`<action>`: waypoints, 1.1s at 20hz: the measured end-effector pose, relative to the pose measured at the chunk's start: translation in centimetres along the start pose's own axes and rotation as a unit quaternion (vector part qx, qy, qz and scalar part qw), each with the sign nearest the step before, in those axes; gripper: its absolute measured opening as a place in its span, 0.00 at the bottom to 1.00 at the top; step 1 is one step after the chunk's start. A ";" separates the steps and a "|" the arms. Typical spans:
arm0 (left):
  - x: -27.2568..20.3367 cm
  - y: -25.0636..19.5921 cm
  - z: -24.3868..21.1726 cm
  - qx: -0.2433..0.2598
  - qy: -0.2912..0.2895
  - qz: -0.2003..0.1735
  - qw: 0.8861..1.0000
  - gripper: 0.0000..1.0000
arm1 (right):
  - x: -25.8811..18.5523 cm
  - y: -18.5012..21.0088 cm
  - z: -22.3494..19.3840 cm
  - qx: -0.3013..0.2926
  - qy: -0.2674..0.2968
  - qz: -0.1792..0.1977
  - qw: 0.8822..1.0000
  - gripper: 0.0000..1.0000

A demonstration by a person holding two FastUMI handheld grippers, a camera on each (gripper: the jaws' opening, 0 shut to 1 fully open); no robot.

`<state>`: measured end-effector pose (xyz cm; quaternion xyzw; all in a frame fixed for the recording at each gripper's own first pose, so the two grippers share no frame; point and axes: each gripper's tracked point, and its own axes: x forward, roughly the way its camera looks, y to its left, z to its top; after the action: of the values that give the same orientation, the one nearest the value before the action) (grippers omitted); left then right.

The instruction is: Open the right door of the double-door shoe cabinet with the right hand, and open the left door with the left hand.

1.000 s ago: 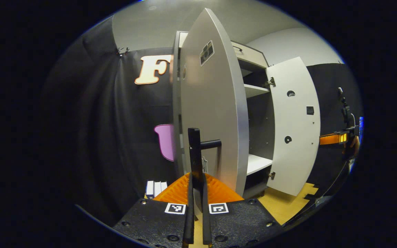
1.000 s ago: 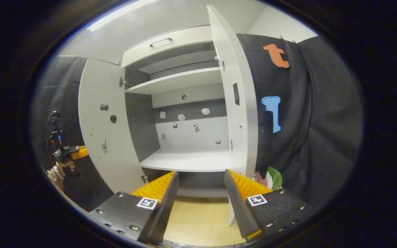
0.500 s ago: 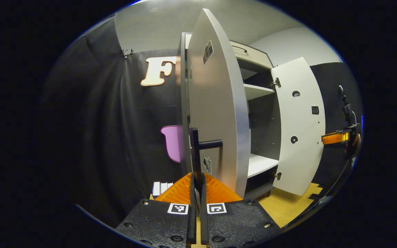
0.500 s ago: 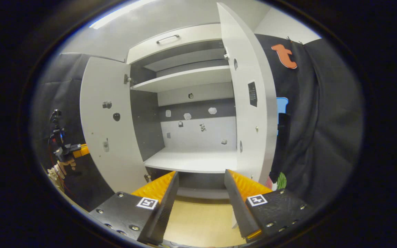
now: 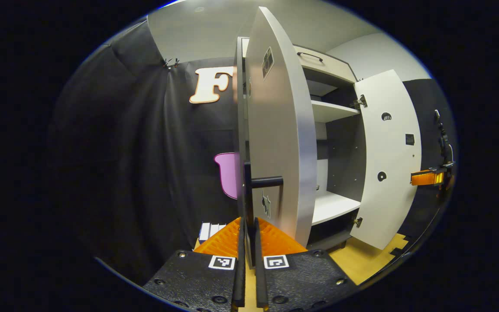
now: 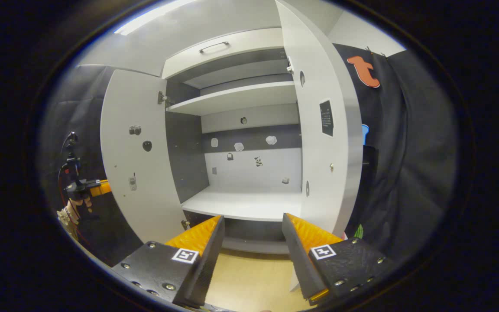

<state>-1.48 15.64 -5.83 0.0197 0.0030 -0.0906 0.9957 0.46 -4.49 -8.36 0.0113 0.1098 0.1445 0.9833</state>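
**Finish the left door's swing, then let go clean**

Both doors of the cabinet (image 6: 241, 99) stand open, so you are at the tail of the job. The right door (image 6: 325, 143) is swung well out to the right side of the right gripper view, and the left door (image 5: 277, 143) shows nearly edge-on in the left gripper view, with the shelves open behind it.

Your left gripper (image 5: 248, 242) is pinching the black handle (image 5: 249, 186) of that door, fingers pressed close on the upright bar. Follow the door's arc about its hinge side; don't pull straight toward yourself, or the bar may twist in the pads. I judge the door is near its full travel, so ease off as it stiffens and don't force the hinges. Spread the fingers fully before drawing back, so the bar isn't dragged along.

Your right gripper (image 6: 251, 251) is spread wide and holds nothing, facing the lower shelf (image 6: 245, 203) from in front. Keep it low and clear of the right door's edge, just beside its right finger.
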 end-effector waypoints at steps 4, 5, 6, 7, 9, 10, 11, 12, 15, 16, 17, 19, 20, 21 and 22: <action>-2.3 0.5 1.3 -0.009 -0.017 0.039 0.999 0.24 | 1.3 -0.1 0.4 -0.008 -0.002 -0.011 1.000 0.71; -3.3 1.0 1.6 -0.014 -0.017 0.055 0.998 0.29 | 1.7 0.0 0.6 -0.010 -0.004 -0.014 1.000 0.71; -4.1 1.5 2.1 -0.015 -0.016 0.075 0.997 0.38 | 2.2 0.2 0.9 -0.012 -0.005 -0.015 1.000 0.71; -4.9 1.7 2.4 -0.013 -0.014 0.091 0.996 0.47 | 2.7 0.4 1.1 -0.013 -0.006 -0.017 1.000 0.71; -6.2 1.2 3.9 -0.009 -0.017 0.110 0.994 0.64 | 3.5 0.9 1.8 -0.019 -0.011 -0.023 0.999 0.71; -6.8 0.7 4.9 -0.009 -0.022 0.113 0.993 0.72 | 3.9 1.4 2.2 -0.022 -0.016 -0.023 0.999 0.79; -7.3 -0.2 5.6 -0.012 -0.027 0.110 0.994 0.80 | 4.2 2.0 2.5 -0.023 -0.020 -0.019 0.999 0.79; -7.6 -1.2 6.5 -0.016 -0.033 0.104 0.994 0.86 | 4.4 2.9 2.9 -0.023 -0.024 -0.014 0.999 0.79; -7.4 -4.0 8.4 -0.024 -0.048 0.082 0.995 0.86 | 5.0 5.3 4.4 -0.025 -0.041 0.001 0.999 0.79; -7.1 -5.1 8.8 -0.021 -0.048 0.073 0.996 0.92 | 4.9 6.1 4.8 -0.025 -0.046 0.004 0.999 0.89; -6.6 -6.3 9.2 -0.020 -0.054 0.061 0.996 0.92 | 4.9 7.0 5.2 -0.027 -0.052 0.008 0.998 0.98; -5.5 -8.9 10.0 -0.028 -0.063 0.033 0.997 0.92 | 4.8 8.2 5.8 -0.032 -0.060 0.006 0.998 0.97; -4.9 -10.2 10.2 -0.034 -0.066 0.019 0.997 0.92 | 4.7 8.7 6.0 -0.032 -0.062 0.004 0.998 0.98; -4.2 -11.4 10.3 -0.037 -0.067 0.007 0.997 0.93 | 4.6 9.1 6.2 -0.031 -0.064 0.001 0.997 0.98; -3.5 -12.3 10.3 -0.035 -0.067 -0.001 0.997 0.95 | 4.5 9.6 6.4 -0.029 -0.065 -0.001 0.997 0.98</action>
<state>-7.09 3.75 4.07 -0.0210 -0.0607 -0.0927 0.9936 3.38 6.04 -2.53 -0.0080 0.0415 0.1452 0.9885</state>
